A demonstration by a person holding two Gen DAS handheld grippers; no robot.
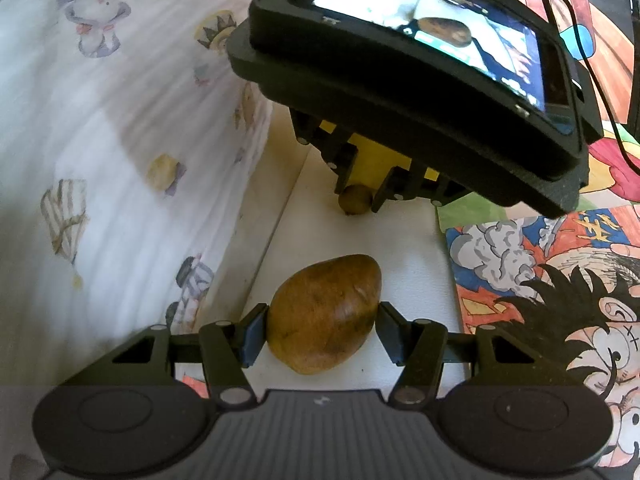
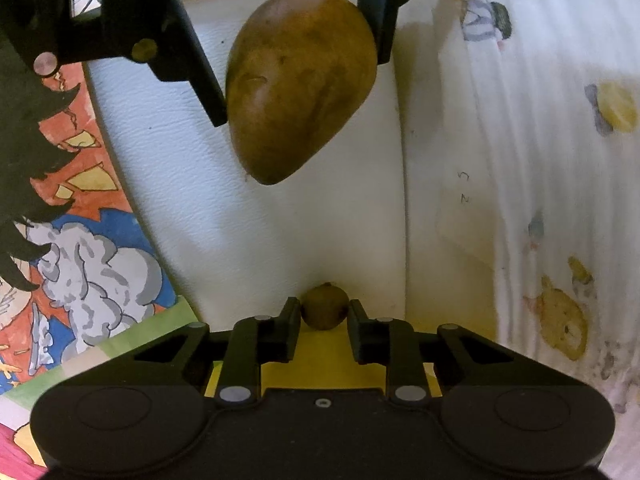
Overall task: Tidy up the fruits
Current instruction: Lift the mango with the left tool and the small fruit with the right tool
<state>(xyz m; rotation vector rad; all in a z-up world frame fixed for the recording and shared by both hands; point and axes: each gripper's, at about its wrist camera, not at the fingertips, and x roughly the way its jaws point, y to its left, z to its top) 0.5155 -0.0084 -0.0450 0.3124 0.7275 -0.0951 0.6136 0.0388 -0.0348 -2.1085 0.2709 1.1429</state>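
White textured surface [image 1: 344,236] beneath both tools, bordered on the left gripper's left by a pale printed cloth [image 1: 120,152] and on its right by a colourful cartoon print [image 1: 532,280]. Ahead of and above the left gripper, the right tool's black housing with a lit screen [image 1: 432,28] facing it. Left gripper [image 1: 320,330] at medium spread, clamped on a large brown oval fruit [image 1: 325,316]; blue pads touching both flanks, narrow end pointing away toward the opposite tool. Contact between fruit and surface: cannot tell. Same large fruit [image 2: 300,84] seen from the right tool straight ahead, well beyond its tips, pinched between the opposing fingers [image 2: 376,12]. Right gripper [image 2: 324,314] narrow, closed on a small round brown fruit [image 2: 325,307], pads against both sides, fruit at the very fingertips and low over the white surface. Small fruit [image 1: 354,199] directly ahead of the left gripper, well apart from the large one.
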